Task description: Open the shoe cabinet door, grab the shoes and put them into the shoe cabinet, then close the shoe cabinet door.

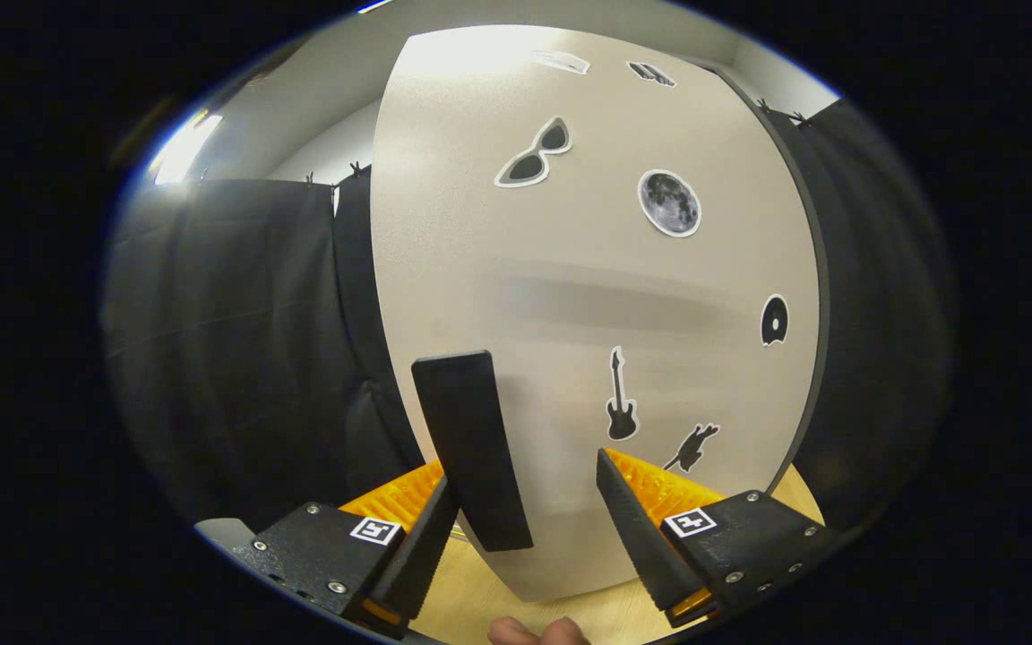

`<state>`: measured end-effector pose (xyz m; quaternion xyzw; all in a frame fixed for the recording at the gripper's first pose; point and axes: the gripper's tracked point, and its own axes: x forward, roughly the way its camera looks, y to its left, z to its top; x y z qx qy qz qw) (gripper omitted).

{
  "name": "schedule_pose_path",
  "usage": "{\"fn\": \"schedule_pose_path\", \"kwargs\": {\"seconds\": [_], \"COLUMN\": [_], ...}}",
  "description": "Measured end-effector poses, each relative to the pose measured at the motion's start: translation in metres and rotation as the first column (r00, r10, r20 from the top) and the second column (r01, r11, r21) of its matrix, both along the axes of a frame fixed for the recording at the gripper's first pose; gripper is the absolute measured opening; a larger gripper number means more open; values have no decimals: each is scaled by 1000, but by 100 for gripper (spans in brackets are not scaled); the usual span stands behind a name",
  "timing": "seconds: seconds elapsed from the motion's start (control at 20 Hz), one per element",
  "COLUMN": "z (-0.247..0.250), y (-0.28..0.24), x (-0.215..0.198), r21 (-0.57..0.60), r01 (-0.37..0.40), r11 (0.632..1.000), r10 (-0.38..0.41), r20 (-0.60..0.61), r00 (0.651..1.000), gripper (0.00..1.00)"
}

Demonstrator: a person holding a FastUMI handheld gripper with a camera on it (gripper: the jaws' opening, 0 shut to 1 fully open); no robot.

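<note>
Cloth of the booth's wall (238, 340) hangs dark and folded off to the left, clipped along its top, with a bright light (180, 148) above it too glared to make out; next comes the shoe cabinet door (570, 296), a pale grey panel standing upright and filling the middle, its top edge washed out by glare and its bottom edge meeting the light wooden floor (561, 614); whether the door is shut or ajar cannot be told, since the cabinet body behind it is hidden. A black bar handle (471, 448) runs down the door near its left edge, slightly tilted; its lower end sits just inside the left finger (417, 546) of the tongs (529, 528), and whether that finger touches it is hard to judge; the right finger (641, 537) stands well apart from the handle, so the tongs are spread wide and grip nothing. Stickers (670, 203) dot the door further right: sunglasses, a moon, a guitar, a small animal shape, a round mark near the right edge, and two near the top too distorted to name; a faint blurred shadow band crosses the middle. More black cloth lies beyond the door's right edge; below the fingers, fingertips of a hand (538, 632) are cut off.
</note>
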<state>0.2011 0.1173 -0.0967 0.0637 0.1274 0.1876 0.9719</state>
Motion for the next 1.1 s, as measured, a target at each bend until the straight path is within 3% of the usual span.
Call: {"fn": "schedule_pose_path", "kwargs": {"seconds": [0.3, 0.6, 1.1], "z": [-2, -4, -3], "y": [17, 24, 26], "x": [21, 30, 35], "r21": [-7, -94, -74], "r01": [-2, 38, 72], "r11": [1000, 995, 995], "r10": [2, -35, -71], "r20": [-1, 32, 26], "r00": [1000, 999, 997], "gripper": [92, 93, 95]}}
